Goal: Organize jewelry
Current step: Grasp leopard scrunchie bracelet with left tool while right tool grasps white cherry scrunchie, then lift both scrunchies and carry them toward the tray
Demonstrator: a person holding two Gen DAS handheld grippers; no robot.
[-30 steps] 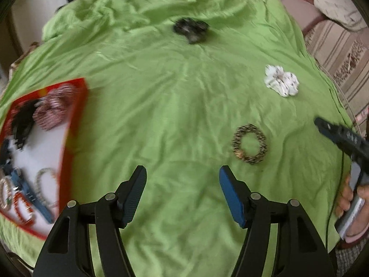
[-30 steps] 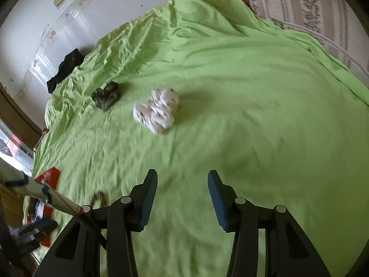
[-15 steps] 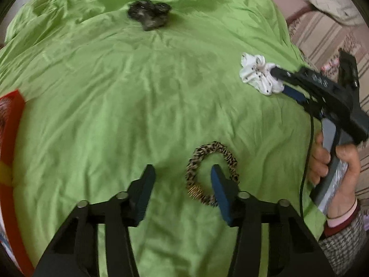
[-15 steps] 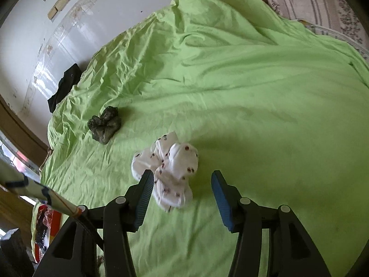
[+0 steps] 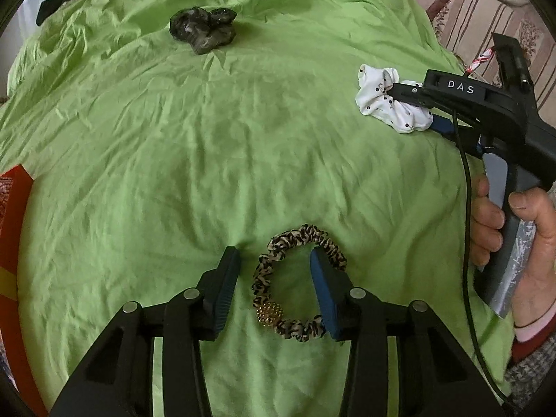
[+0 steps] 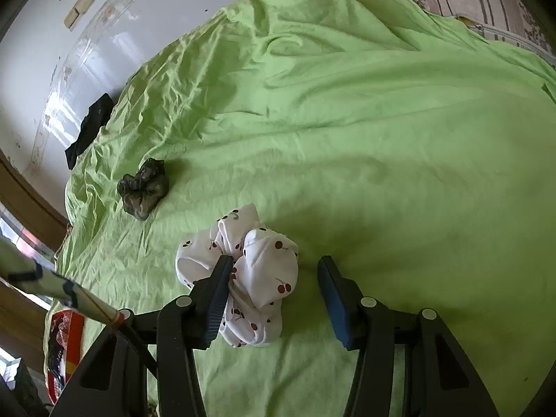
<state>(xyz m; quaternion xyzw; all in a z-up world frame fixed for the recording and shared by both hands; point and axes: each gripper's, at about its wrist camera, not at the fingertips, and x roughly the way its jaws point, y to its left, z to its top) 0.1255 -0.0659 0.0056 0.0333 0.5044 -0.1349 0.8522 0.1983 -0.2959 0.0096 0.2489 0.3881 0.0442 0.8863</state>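
A leopard-print scrunchie with a gold bead lies on the green sheet. My left gripper is open and low over it, the left half of the ring between the fingers, the right finger over its hole. A white cherry-print scrunchie lies on the sheet; it also shows in the left wrist view. My right gripper is open around its right half, the left finger over its middle. A dark scrunchie lies farther back, also in the right wrist view.
A red-rimmed tray sits at the left edge of the sheet; it holds jewelry in the right wrist view. A black cloth lies at the sheet's far edge by the white wall. A striped cushion is at the right.
Both grippers moved forward and down. The left one came over the leopard scrunchie and narrowed a little; the right one came over the white scrunchie. Neither has closed.
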